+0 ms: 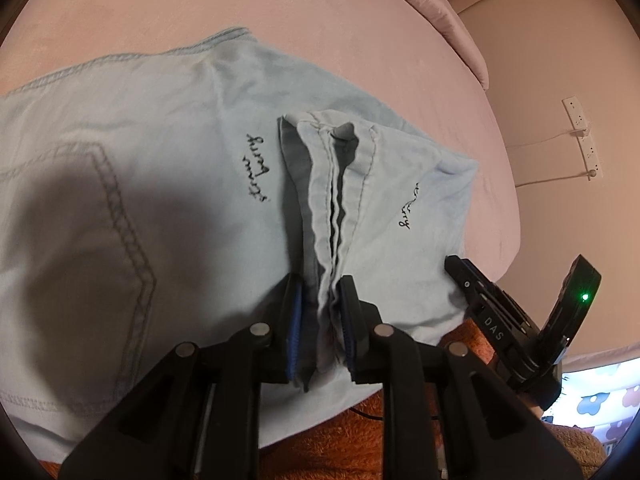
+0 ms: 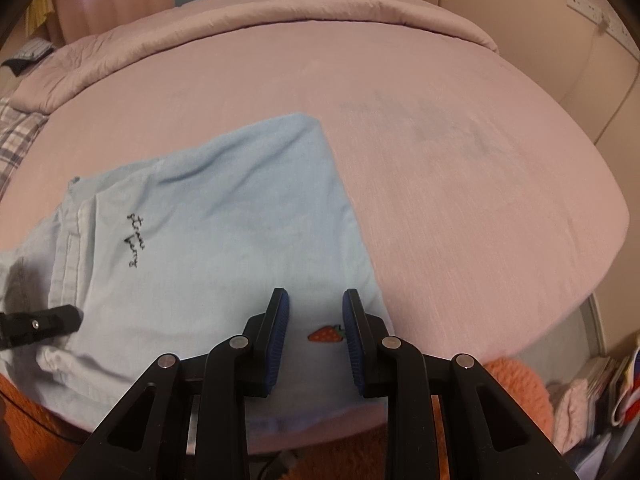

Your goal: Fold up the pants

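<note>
Light blue pants point(image 1: 168, 184) lie folded on a pink bed, with black script stitching and a back pocket showing. My left gripper point(image 1: 320, 300) is shut on the bunched hem of the folded-over pant leg point(image 1: 332, 216). The right gripper's body shows in the left wrist view point(image 1: 504, 320) at the right. In the right wrist view the pants point(image 2: 240, 216) lie flat, with a red strawberry patch point(image 2: 326, 334) between the fingers. My right gripper point(image 2: 314, 312) is open and empty just above the fabric near the bed's front edge. The left gripper's tip point(image 2: 52, 318) shows at the left.
The pink bed sheet point(image 2: 460, 160) spreads wide to the right and far side. A folded pink duvet point(image 2: 280, 12) lies at the far end. An orange fuzzy rug point(image 1: 360, 440) lies below the bed edge. A wall with power sockets point(image 1: 580, 128) stands to the right.
</note>
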A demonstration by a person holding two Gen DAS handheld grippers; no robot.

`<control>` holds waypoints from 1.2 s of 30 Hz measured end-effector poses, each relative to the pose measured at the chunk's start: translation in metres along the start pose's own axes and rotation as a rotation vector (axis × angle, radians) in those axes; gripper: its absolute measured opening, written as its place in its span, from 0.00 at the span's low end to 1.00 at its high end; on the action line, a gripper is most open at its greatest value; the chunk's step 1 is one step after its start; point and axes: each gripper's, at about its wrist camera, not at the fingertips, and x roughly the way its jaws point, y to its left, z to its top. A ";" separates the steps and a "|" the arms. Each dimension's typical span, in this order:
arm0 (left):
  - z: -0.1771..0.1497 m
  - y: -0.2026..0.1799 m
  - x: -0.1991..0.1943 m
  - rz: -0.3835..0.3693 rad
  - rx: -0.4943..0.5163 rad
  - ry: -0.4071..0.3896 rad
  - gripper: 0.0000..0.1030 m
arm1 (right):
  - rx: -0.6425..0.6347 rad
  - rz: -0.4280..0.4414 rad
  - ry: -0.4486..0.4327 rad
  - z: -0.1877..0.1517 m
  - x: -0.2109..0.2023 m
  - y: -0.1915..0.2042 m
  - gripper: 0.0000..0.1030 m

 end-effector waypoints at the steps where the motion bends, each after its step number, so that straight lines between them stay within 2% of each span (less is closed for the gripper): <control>1: -0.001 0.000 -0.001 -0.001 -0.002 0.001 0.21 | -0.002 0.000 0.002 -0.001 0.000 -0.002 0.25; 9: -0.011 0.008 -0.020 0.023 -0.037 0.035 0.22 | 0.030 0.035 0.025 -0.014 -0.012 -0.010 0.25; 12: -0.008 0.014 -0.052 0.124 -0.023 -0.055 0.24 | 0.000 0.031 0.030 -0.015 -0.018 -0.009 0.25; 15: -0.006 0.022 -0.094 0.217 -0.022 -0.187 0.47 | -0.003 0.049 0.044 -0.009 -0.018 -0.014 0.26; 17: -0.007 0.031 -0.123 0.251 -0.045 -0.287 0.71 | 0.012 0.059 0.047 -0.005 -0.021 -0.016 0.26; 19: -0.011 0.043 -0.151 0.283 -0.079 -0.387 0.84 | 0.022 0.081 0.030 0.002 -0.028 -0.016 0.26; 20: -0.012 0.050 -0.162 0.304 -0.103 -0.428 0.91 | 0.022 0.092 0.012 0.006 -0.033 -0.016 0.32; 21: -0.014 0.060 -0.171 0.320 -0.127 -0.462 0.93 | 0.021 0.104 -0.015 0.011 -0.040 -0.015 0.38; 23: -0.015 0.077 -0.182 0.335 -0.179 -0.499 0.94 | 0.025 0.133 -0.070 0.020 -0.052 -0.013 0.65; 25: -0.016 0.105 -0.190 0.351 -0.252 -0.514 0.94 | 0.032 0.182 -0.123 0.027 -0.062 -0.009 0.74; 28: -0.025 0.137 -0.188 0.400 -0.356 -0.500 0.93 | 0.040 0.233 -0.140 0.037 -0.062 -0.002 0.76; 36: -0.041 0.185 -0.167 0.271 -0.493 -0.420 0.94 | 0.057 0.264 -0.064 0.041 -0.041 0.019 0.76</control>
